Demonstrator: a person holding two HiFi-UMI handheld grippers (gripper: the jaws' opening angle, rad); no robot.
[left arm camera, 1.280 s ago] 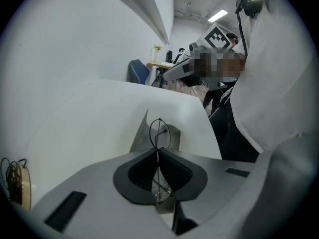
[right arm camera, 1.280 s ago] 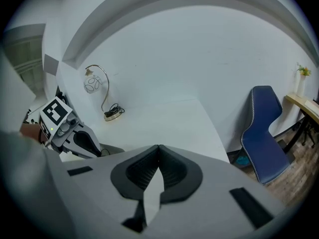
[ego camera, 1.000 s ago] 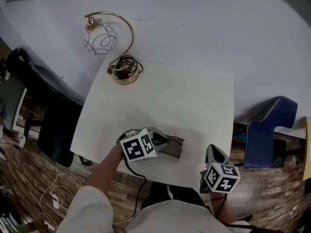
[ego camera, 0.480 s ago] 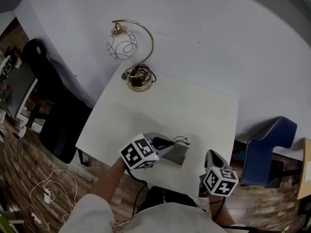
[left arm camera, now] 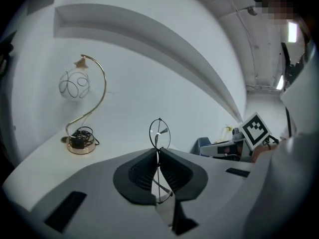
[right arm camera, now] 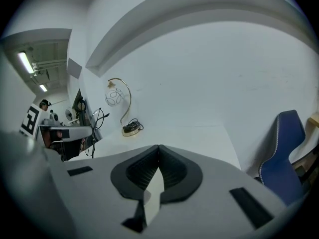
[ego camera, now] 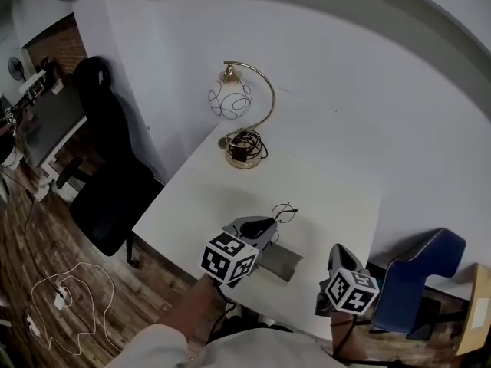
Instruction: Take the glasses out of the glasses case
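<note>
While the left hand-held gripper [left arm camera: 158, 152] pinches them, the glasses [left arm camera: 159, 133] show thin round rims.

No readable text (not one word)

Your left gripper [ego camera: 272, 222] and right gripper [ego camera: 337, 251] are the same kit: smooth, rounded shells in pale grey plastic, each carrying a white cube [ego camera: 229, 257] covered in black square markers. Up front you've got black ribbed pads [left arm camera: 142, 171], plus a couple of dark rectangular slots [left arm camera: 65, 210] sunk into the shell. Your sleeve [ego camera: 153, 349] is off-white.
</note>
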